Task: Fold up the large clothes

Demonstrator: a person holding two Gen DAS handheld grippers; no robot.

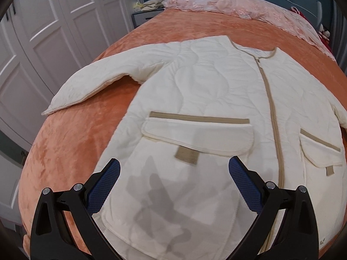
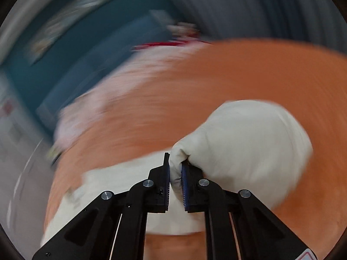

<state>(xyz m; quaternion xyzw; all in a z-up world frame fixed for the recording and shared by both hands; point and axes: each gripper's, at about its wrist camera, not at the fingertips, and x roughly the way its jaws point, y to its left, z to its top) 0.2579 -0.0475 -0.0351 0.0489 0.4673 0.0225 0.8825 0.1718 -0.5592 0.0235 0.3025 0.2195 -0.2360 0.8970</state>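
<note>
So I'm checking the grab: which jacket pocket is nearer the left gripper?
The large flap pocket just beyond the open left gripper, not the small one across the zip.

From the left wrist we look steeply down, close over the cream jacket (image 1: 195, 99) spread on the orange bedspread (image 1: 71, 143), facing the white wardrobe doors (image 1: 43, 43) and headboard end. From the right wrist we look at a shallower angle, very near a bunched fold, heavily blurred. Both views share jacket and bedspread.
</note>
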